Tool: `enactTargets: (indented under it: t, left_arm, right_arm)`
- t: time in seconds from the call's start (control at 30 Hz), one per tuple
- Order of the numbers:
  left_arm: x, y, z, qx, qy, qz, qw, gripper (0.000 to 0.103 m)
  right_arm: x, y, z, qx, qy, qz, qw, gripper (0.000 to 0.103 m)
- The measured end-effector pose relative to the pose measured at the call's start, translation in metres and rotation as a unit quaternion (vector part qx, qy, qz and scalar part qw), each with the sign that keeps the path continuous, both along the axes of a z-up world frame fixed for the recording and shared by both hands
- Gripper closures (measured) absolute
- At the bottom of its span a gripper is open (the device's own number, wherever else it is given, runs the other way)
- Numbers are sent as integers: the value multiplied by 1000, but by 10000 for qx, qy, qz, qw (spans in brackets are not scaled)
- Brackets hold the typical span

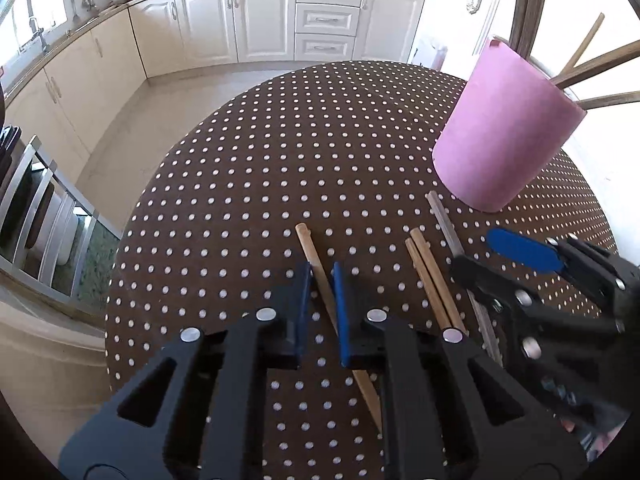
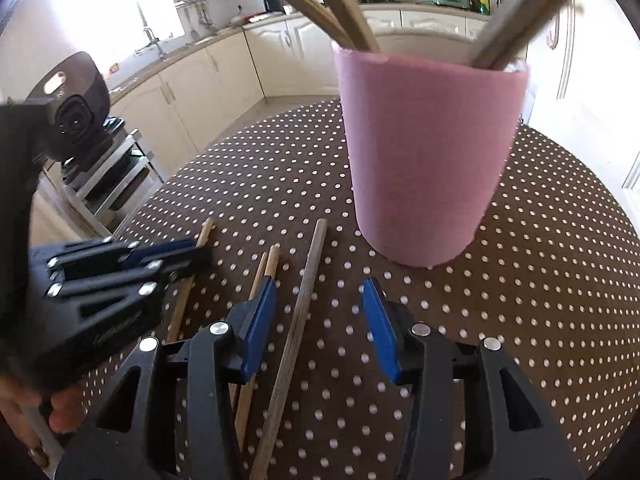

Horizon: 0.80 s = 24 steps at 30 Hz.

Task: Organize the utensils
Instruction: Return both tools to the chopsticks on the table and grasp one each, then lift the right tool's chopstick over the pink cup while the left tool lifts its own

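A light wooden stick (image 1: 306, 240) lies on the dotted brown table (image 1: 240, 180), and my left gripper (image 1: 322, 280) is shut on it with both blue pads against its sides. To its right lie a pair of wooden sticks (image 1: 424, 268) and a grey stick (image 1: 442, 216). In the right wrist view my right gripper (image 2: 320, 320) stands open, low over the table, with the grey stick (image 2: 308, 280) between its jaws but untouched. The pair of sticks (image 2: 270, 260) runs under its left finger. A pink cup (image 2: 428, 152) holding several wooden handles (image 2: 340, 4) stands just beyond.
The pink cup (image 1: 504, 132) is near the table's far right edge. A metal-framed chair (image 1: 40, 208) stands off the table's left side, with kitchen cabinets (image 1: 260, 20) behind. A hand (image 2: 60, 412) holds the left gripper (image 2: 192, 256) close beside the right one.
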<state>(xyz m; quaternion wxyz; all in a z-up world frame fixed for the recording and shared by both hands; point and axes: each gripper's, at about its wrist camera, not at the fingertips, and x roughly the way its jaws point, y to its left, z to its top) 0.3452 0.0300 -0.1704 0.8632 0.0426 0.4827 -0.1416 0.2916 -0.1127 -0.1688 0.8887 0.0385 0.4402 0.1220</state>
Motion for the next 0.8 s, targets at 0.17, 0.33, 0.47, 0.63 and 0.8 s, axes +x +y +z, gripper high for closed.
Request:
enactTargets:
  t: [0.17,0.33,0.47,0.63,0.8]
  left_arm:
    - [-7,-5,-1,92,5,3,10000,95]
    - [-18,-7,0,64,14,6,10000,97]
    - [-26,-8,3,26,40,47,10000,97]
    - [-37,-7,19,-36,-88,55,9999,97]
    - [-54,-1,48,-216,-338,120,9991,97]
  right_arm:
    - [9,6,4,-281,64,-27,9996,70]
    - [10,5,6,-714,50,-18,9974,92]
    - [11,5,4,-643,68,76,9979,98]
    - [-8,-11,13,-225,-29,115,9997,98]
    - [-31,-22,38,252,-236,240,9991,98]
